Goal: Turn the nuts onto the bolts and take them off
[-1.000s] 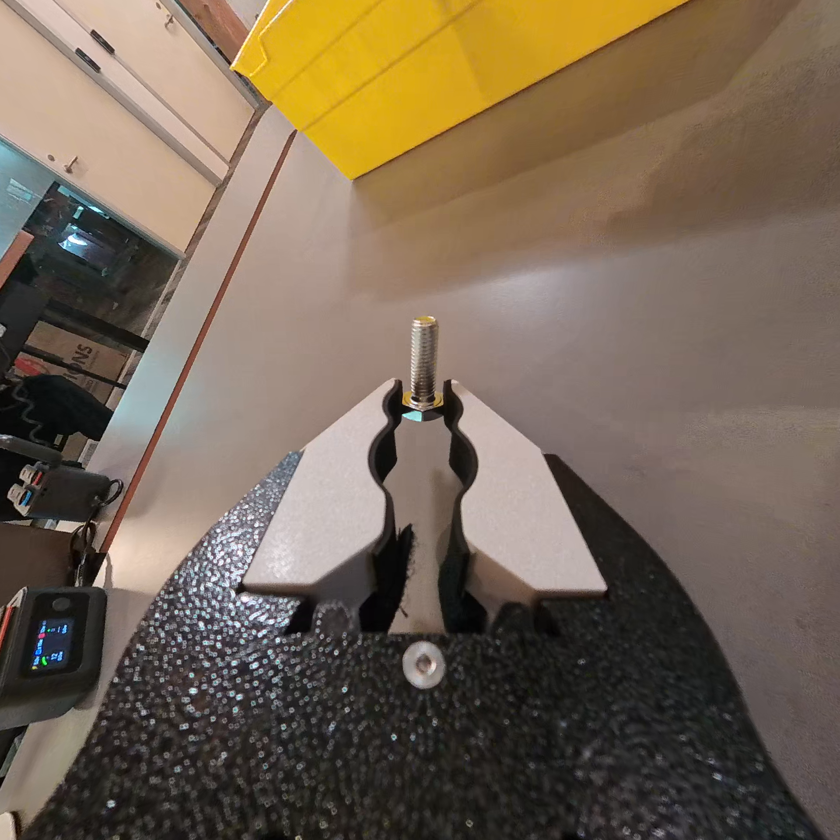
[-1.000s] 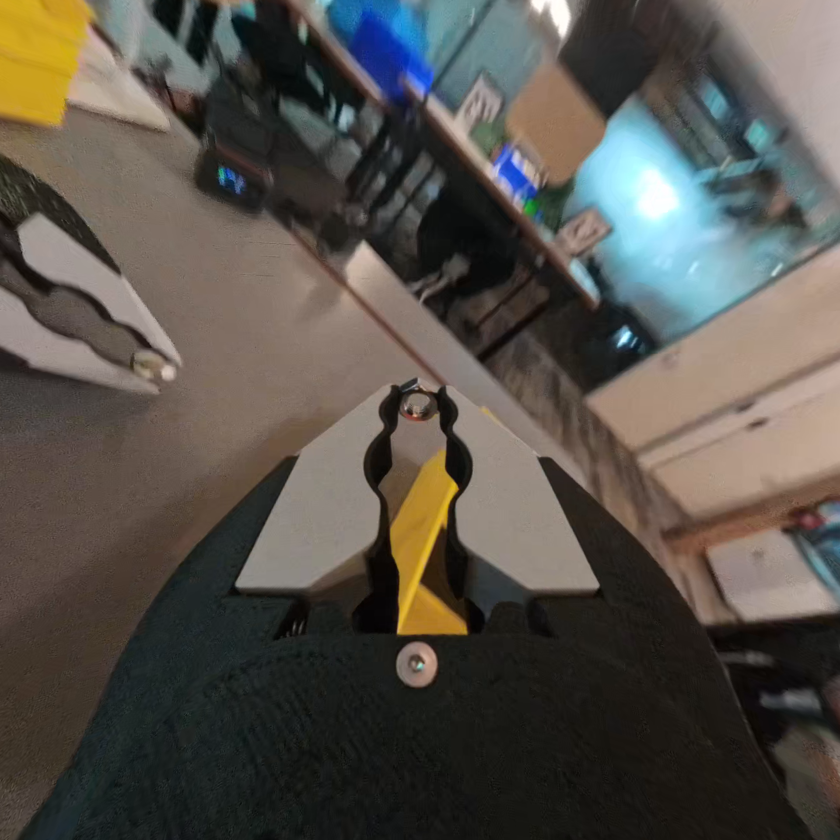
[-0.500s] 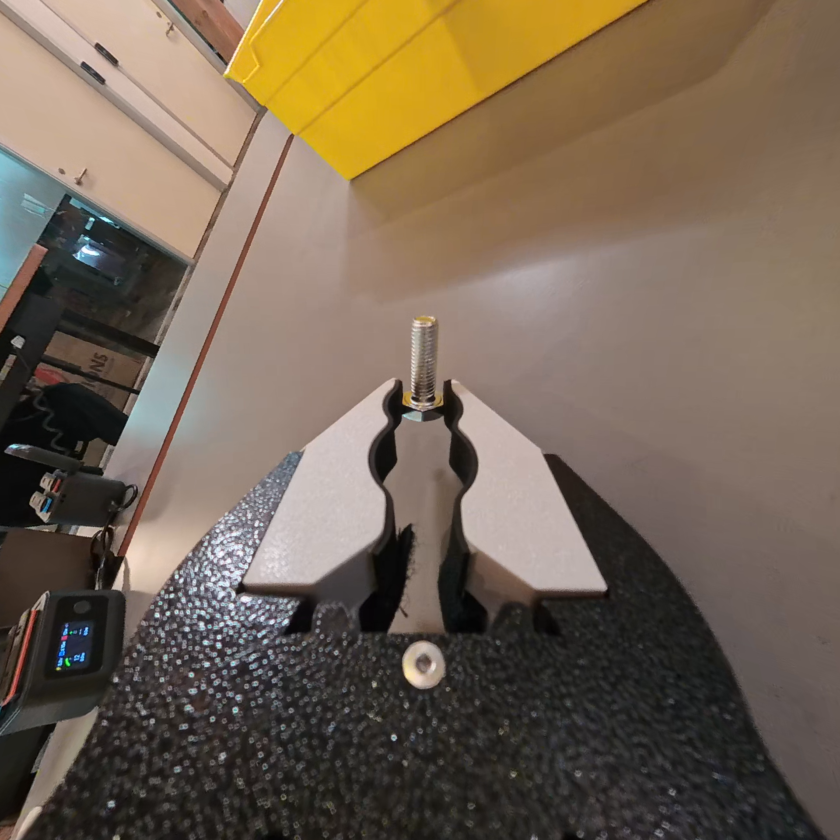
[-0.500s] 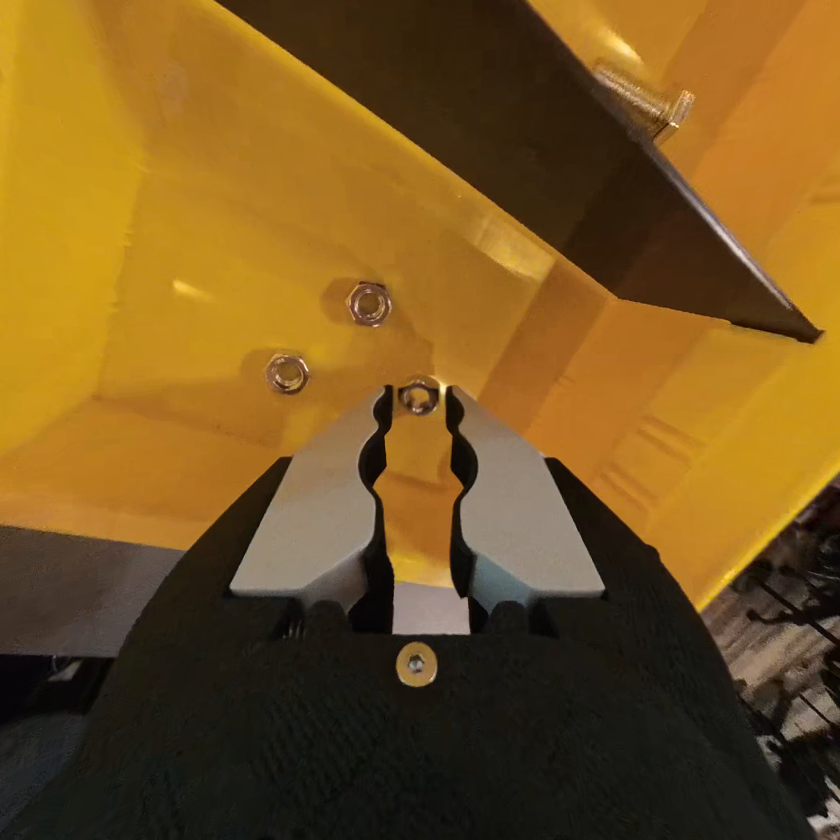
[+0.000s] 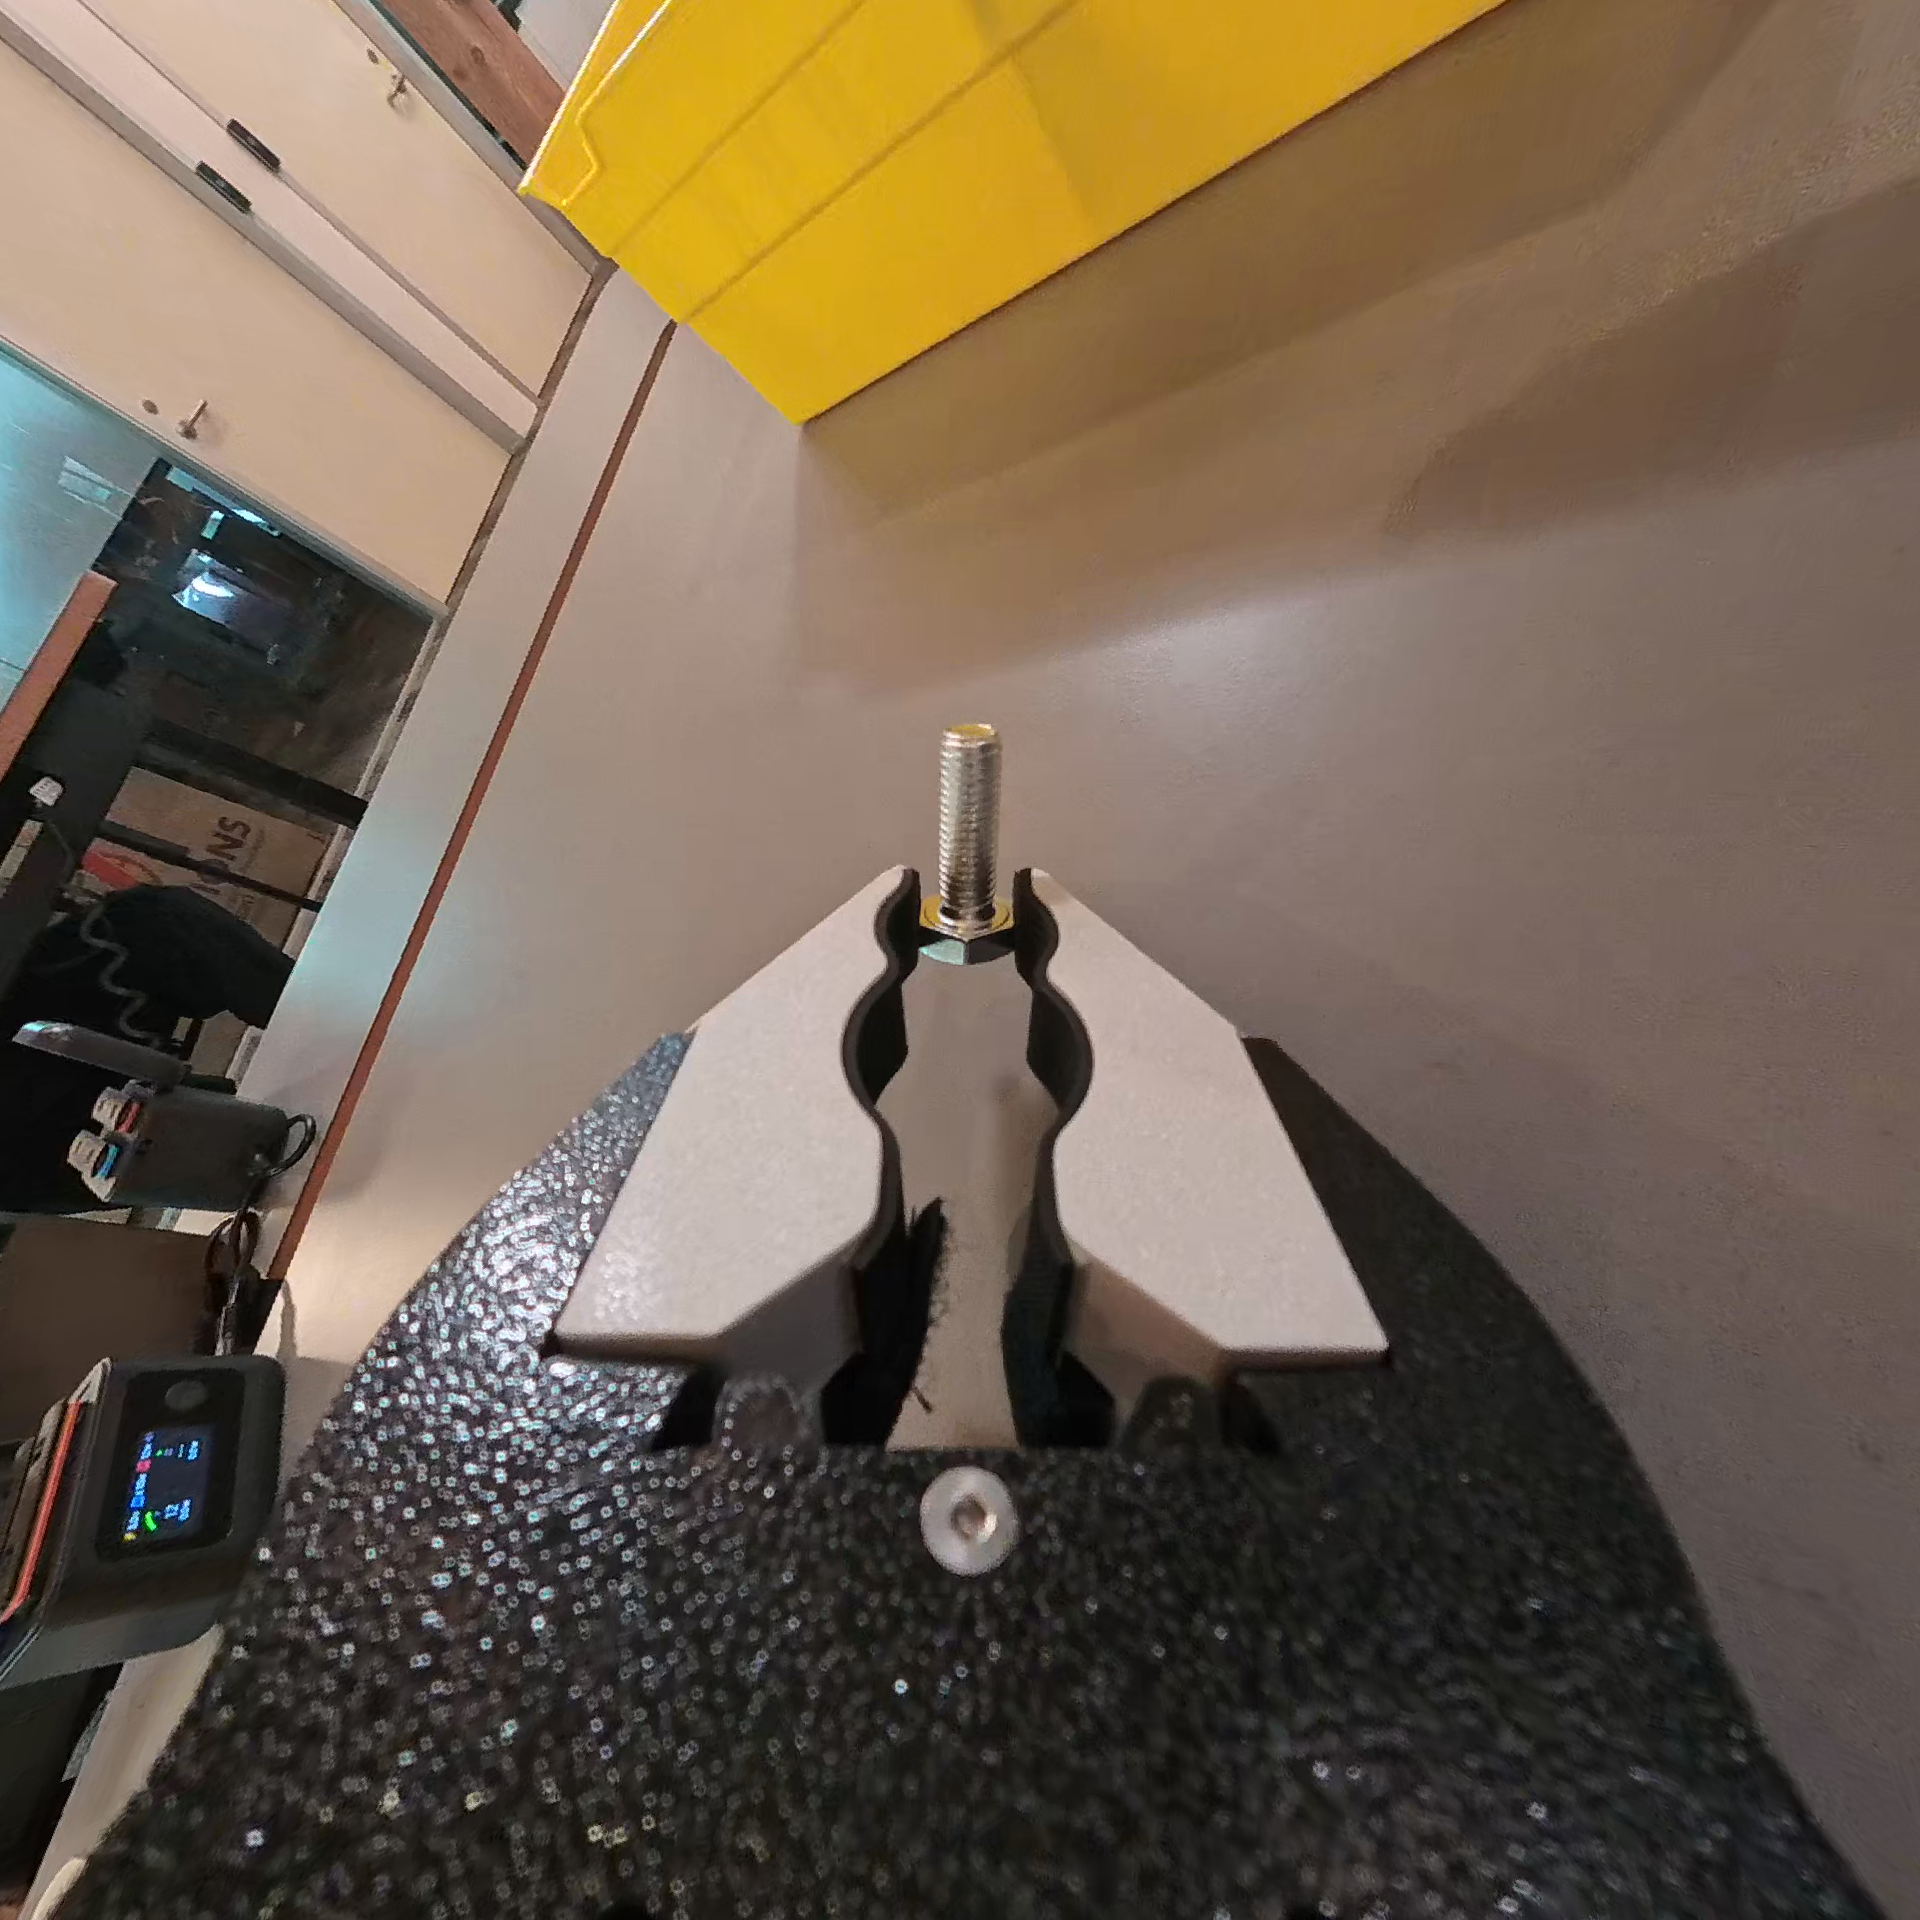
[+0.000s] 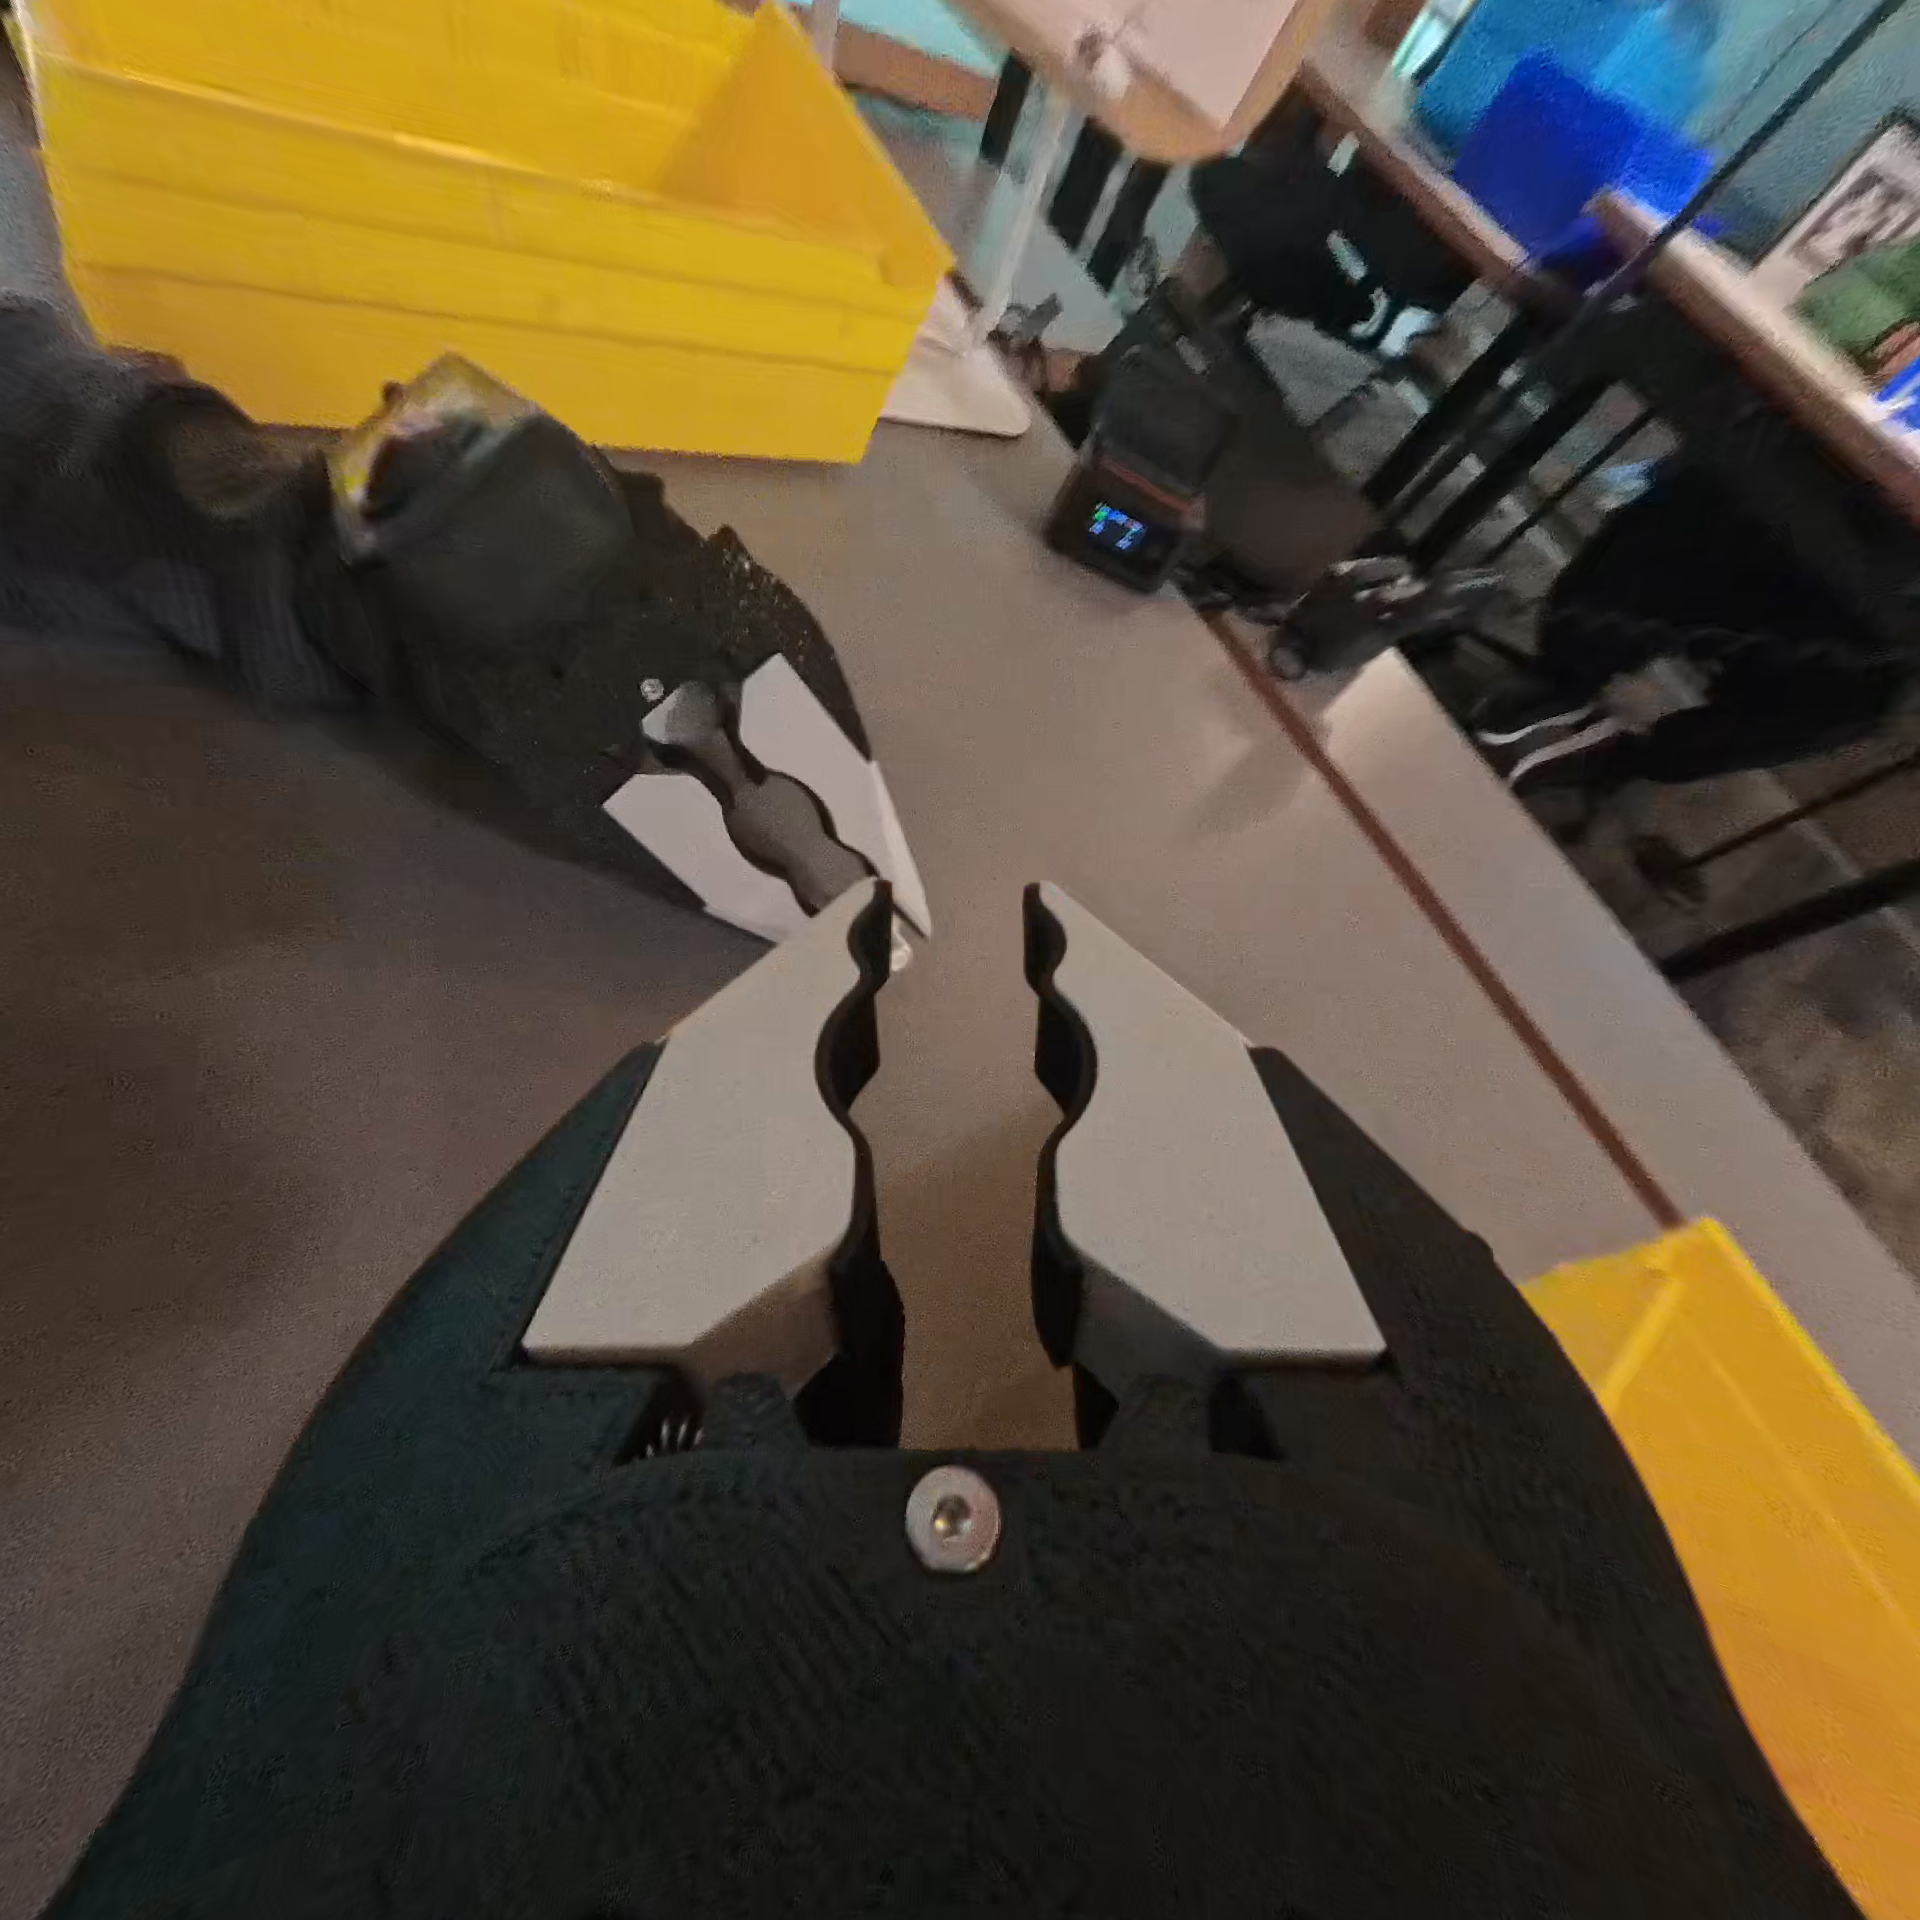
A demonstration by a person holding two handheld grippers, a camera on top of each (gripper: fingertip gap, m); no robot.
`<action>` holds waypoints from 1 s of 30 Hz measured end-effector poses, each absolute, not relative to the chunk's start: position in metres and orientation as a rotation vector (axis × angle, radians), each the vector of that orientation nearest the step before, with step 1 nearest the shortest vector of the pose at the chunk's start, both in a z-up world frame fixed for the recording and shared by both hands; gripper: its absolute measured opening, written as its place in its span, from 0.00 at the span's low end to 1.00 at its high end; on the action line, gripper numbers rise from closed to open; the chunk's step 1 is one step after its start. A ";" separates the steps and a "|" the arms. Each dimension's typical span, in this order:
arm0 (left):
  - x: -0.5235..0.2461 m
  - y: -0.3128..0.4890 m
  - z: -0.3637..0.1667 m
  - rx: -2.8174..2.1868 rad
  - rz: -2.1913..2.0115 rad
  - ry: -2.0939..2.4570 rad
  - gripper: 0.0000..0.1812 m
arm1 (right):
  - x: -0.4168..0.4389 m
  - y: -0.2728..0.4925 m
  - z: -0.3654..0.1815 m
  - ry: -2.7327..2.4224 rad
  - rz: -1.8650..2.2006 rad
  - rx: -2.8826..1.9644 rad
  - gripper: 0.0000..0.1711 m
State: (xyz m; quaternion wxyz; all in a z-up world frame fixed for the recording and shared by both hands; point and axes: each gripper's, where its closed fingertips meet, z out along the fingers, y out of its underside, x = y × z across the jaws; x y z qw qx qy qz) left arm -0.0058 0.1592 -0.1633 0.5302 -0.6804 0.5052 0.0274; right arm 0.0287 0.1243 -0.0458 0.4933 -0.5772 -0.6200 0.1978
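Note:
My left gripper [image 5: 966,906] is shut on the hex head of a silver bolt [image 5: 968,821]. The threaded shaft points straight forward over the grey table [image 5: 1455,831] and carries no nut. My right gripper [image 6: 956,914] is open and empty, low over the table. In the right wrist view the left gripper [image 6: 831,868] is just ahead and to the left, with its tips close to my right gripper's left finger [image 6: 727,1143]. That finger hides most of the bolt in this view. No nut shows in either view.
A yellow bin [image 5: 935,156] stands at the back of the table, also seen in the right wrist view [image 6: 468,260]. A second yellow bin [image 6: 1714,1455] is at my right gripper's right side. A small black device with a lit screen [image 6: 1122,530] sits near the table edge. The grippers' ends are close to 12 centimetres from one another.
My right gripper held a nut, swung over a yellow bin with loose nuts, and is now open and empty, back beside the left gripper. The left gripper has barely moved.

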 end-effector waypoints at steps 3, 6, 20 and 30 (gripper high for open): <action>-0.005 0.159 -0.163 -1.620 0.068 1.210 0.09 | 0.004 0.131 -0.096 -1.607 0.586 -1.523 0.15; -0.005 0.159 -0.163 -1.616 0.073 1.215 0.09 | -0.008 0.137 -0.122 -1.654 0.604 -1.580 0.15; -0.004 0.159 -0.159 -1.581 0.067 1.171 0.09 | -0.013 0.143 -0.143 -1.712 0.606 -1.628 0.05; -0.007 0.164 -0.164 -1.620 0.153 1.159 0.00 | 0.084 0.218 -0.022 -1.431 0.064 -1.675 0.05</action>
